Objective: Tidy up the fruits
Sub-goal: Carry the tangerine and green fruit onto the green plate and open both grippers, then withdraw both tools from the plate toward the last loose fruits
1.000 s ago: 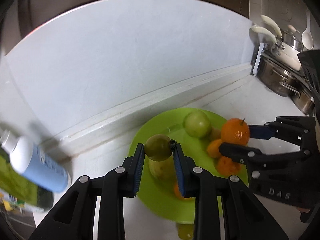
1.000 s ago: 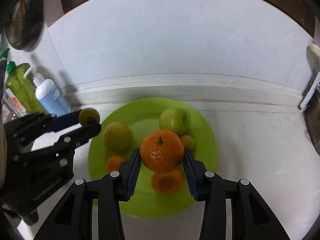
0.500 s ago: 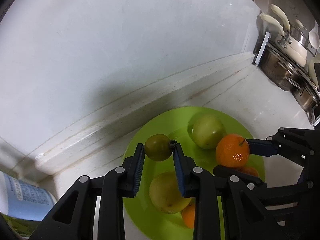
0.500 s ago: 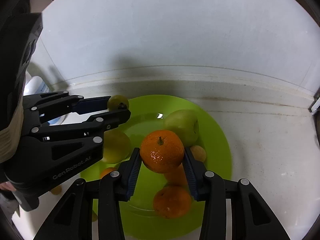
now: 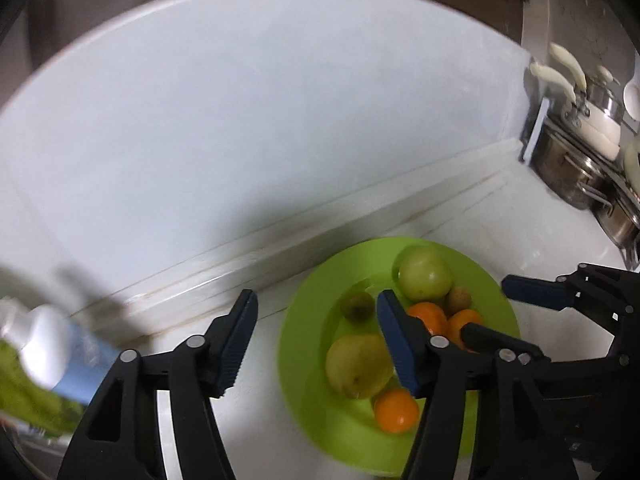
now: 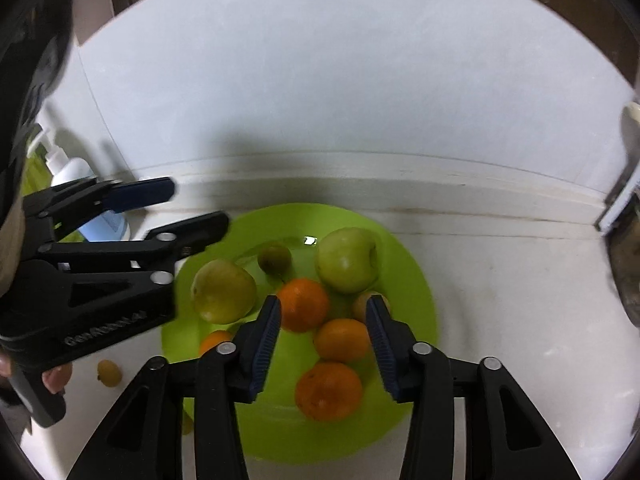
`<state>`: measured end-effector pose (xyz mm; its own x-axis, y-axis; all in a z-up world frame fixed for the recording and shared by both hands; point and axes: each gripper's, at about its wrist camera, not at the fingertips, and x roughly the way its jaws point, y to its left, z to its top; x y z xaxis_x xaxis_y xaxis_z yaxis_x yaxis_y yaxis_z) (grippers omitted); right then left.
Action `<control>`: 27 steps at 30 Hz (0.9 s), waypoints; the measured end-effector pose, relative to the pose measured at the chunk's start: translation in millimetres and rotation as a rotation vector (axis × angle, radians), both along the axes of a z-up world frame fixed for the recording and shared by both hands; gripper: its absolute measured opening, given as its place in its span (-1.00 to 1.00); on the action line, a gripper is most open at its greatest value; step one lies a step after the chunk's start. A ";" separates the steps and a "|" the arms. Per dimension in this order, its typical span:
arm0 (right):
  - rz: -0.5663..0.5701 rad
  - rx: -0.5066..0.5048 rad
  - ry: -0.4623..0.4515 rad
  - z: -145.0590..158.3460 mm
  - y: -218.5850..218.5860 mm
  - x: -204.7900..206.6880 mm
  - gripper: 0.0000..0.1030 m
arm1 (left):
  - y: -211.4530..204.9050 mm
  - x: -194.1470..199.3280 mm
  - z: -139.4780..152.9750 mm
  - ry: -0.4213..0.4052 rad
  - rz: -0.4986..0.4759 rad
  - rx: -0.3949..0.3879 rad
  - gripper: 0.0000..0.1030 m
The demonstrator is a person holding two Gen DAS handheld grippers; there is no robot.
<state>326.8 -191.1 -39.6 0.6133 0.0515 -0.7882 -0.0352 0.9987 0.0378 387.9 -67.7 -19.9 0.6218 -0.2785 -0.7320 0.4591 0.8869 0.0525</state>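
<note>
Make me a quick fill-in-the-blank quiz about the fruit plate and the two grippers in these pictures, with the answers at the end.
1. All the apples and oranges lie on a round plastic plate whose colour is ____.
2. The left gripper and the right gripper both stand ____, holding nothing.
3. The number of large green apples, one and another, on the plate is ____.
4. The small yellow fruit lies on the white counter, ____ the plate.

Answers: green; open; two; outside
</note>
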 end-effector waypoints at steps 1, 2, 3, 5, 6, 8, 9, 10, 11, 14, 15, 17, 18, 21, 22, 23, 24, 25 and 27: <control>-0.014 0.001 -0.020 4.5 -0.1 -7.1 0.01 | 5.3 -9.4 6.3 -0.023 0.015 -0.002 0.33; -0.024 0.002 -0.036 7.7 1.0 -10.7 0.03 | 9.6 -16.4 11.2 -0.041 0.029 -0.004 0.35; -0.031 0.007 -0.053 10.7 1.7 -15.8 0.05 | 13.6 -23.2 15.8 -0.057 0.043 -0.007 0.40; -0.047 0.026 -0.092 16.5 2.1 -27.2 0.12 | 18.5 -35.9 23.3 -0.082 0.061 -0.021 0.45; -0.057 0.034 -0.109 19.0 3.0 -32.5 0.22 | 22.8 -41.6 26.6 -0.090 0.070 -0.025 0.52; -0.067 0.045 -0.145 25.2 5.4 -45.2 0.32 | 33.2 -58.3 33.1 -0.113 0.093 -0.032 0.60; -0.071 0.039 -0.158 27.5 7.2 -51.0 0.32 | 38.4 -66.3 35.5 -0.125 0.105 -0.031 0.64; -0.074 0.024 -0.170 29.9 10.1 -58.4 0.32 | 43.7 -74.4 37.3 -0.136 0.121 -0.024 0.67; -0.073 0.010 -0.174 31.2 12.8 -63.2 0.32 | 47.7 -80.6 38.3 -0.146 0.133 -0.019 0.67; -0.081 -0.018 -0.179 32.2 19.5 -78.3 0.54 | 62.2 -101.3 38.7 -0.161 0.169 -0.011 0.73; -0.082 -0.019 -0.178 33.2 20.4 -83.0 0.70 | 65.5 -107.2 38.1 -0.160 0.175 -0.008 0.76; -0.087 0.002 -0.164 33.3 23.4 -92.0 0.72 | 73.4 -121.0 35.7 -0.160 0.191 0.000 0.77; -0.078 0.015 -0.165 32.7 26.1 -96.4 0.72 | 77.0 -127.1 34.0 -0.158 0.200 0.005 0.80; -0.068 0.011 -0.160 31.7 38.0 -109.6 0.72 | 89.9 -142.4 28.2 -0.145 0.223 0.004 0.81; -0.065 0.012 -0.158 29.3 42.2 -114.3 0.72 | 95.2 -146.9 26.6 -0.142 0.230 0.006 0.81; -0.062 0.010 -0.154 27.4 45.4 -117.1 0.72 | 99.8 -150.8 24.3 -0.137 0.236 0.007 0.81; -0.059 0.008 -0.151 25.0 48.7 -120.7 0.72 | 103.0 -154.3 22.2 -0.133 0.237 0.006 0.81; -0.057 0.006 -0.154 22.3 53.1 -126.7 0.72 | 106.1 -157.9 20.4 -0.128 0.237 0.005 0.81; -0.045 -0.001 -0.160 19.6 60.0 -134.9 0.72 | 110.3 -165.0 16.6 -0.120 0.229 0.011 0.81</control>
<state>192.0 -131.2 -20.0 0.7330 0.0203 -0.6799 0.0042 0.9994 0.0344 222.9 42.6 -3.4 0.7506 -0.1125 -0.6511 0.2358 0.9661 0.1050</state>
